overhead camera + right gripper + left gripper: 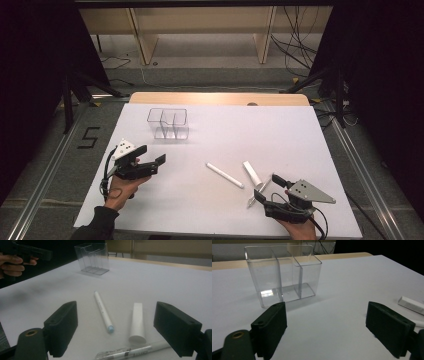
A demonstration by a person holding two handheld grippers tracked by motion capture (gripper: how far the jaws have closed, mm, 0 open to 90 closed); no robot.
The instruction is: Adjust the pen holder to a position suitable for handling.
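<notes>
A clear plastic organizer [167, 123] with divided compartments stands empty on the white table [280, 135]. In the left gripper view the organizer [283, 275] rises just beyond my open left gripper [325, 332], which hovers in front of it [150, 154]. My right gripper [268, 187] is open at the front right. Between and ahead of its jaws [115, 330] lie a white pen [103, 311], a short white stick [137, 322] and a clear-barrelled pen [130, 352]. From above, the white pen [225, 175], the stick [251, 173] and the clear pen [258, 192] lie close together.
A wooden strip [220, 98] borders the table's far edge, with shelving legs and cables on the floor beyond. Metal rails run along both sides of the table. The white stick's end [411, 304] shows at the right of the left gripper view.
</notes>
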